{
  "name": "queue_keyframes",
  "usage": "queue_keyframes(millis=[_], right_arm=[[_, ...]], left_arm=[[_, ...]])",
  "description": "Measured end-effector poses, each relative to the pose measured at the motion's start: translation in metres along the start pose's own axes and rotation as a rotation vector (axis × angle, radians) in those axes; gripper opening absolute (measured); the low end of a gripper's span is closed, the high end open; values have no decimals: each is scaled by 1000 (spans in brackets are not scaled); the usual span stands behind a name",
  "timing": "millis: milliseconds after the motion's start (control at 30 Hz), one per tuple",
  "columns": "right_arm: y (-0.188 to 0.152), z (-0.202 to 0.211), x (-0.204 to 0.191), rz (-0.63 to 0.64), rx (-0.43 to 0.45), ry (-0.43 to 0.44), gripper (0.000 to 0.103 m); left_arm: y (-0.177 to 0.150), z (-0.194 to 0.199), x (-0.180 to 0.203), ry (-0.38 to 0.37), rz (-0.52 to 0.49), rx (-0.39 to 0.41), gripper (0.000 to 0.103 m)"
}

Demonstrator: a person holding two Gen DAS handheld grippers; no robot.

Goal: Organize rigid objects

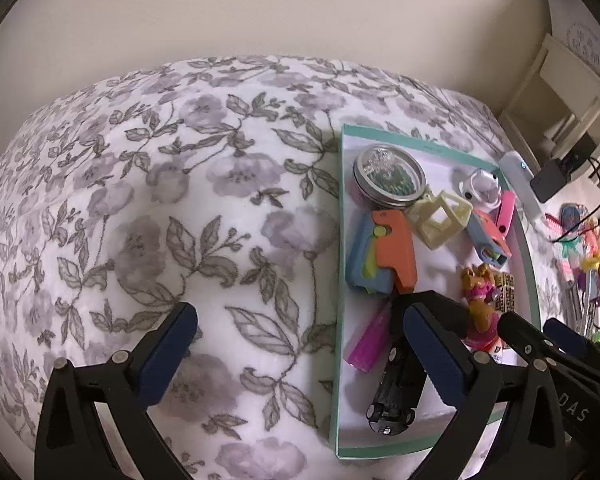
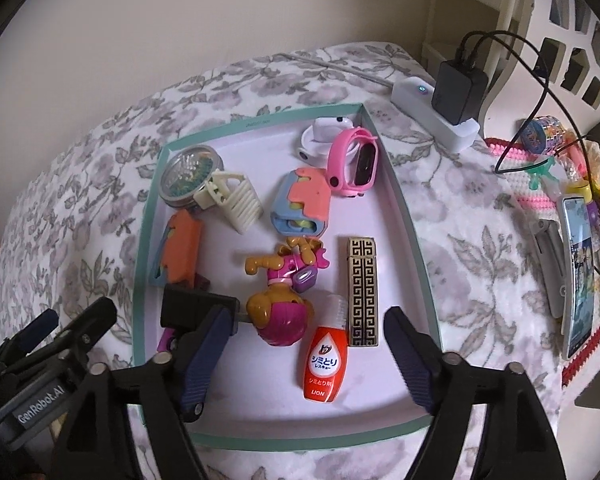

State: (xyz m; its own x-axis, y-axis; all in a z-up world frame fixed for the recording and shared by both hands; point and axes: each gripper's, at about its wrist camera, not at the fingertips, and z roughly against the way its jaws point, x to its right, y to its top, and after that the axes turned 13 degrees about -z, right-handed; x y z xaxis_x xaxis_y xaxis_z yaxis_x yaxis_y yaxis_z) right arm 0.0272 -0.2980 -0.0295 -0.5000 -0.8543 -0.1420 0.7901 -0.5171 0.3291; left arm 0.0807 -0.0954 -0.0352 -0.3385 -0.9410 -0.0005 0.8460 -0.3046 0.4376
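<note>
A shallow teal-rimmed box (image 2: 408,216) lies on a flowered bedspread and holds several small objects. Among them are a round tin (image 2: 188,176), a pink watch (image 2: 356,160), a toy dog (image 2: 284,292) and a gold-patterned case (image 2: 362,292). My right gripper (image 2: 308,344) is open above the box's near end. An orange bottle (image 2: 324,364) lies flat between its fingers, untouched by the pads. My left gripper (image 1: 300,316) is open and empty, straddling the box's left rim (image 1: 340,280). A black toy car (image 1: 392,396) lies under its right finger, beside a magenta tube (image 1: 370,340).
Right of the box sit a white power strip with a black charger (image 2: 436,116), a grey clip (image 2: 552,264), a phone (image 2: 580,272) and a heap of colourful trinkets (image 1: 584,256). White furniture (image 1: 568,92) stands behind. Bare bedspread (image 1: 160,200) spreads left of the box.
</note>
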Motion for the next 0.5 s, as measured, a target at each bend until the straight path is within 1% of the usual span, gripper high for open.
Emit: queue_keyframes(millis=[133, 233, 500], right_arm=[[-1, 4, 0, -1, 16, 7, 99], [-3, 8, -2, 7, 33, 7, 100], [-11, 27, 0, -10, 83, 34, 100]], left_arm=[[-2, 4, -3, -7, 2, 10, 103], [-4, 12, -5, -12, 2, 23, 103], [-13, 38, -9, 22, -28, 77, 103]])
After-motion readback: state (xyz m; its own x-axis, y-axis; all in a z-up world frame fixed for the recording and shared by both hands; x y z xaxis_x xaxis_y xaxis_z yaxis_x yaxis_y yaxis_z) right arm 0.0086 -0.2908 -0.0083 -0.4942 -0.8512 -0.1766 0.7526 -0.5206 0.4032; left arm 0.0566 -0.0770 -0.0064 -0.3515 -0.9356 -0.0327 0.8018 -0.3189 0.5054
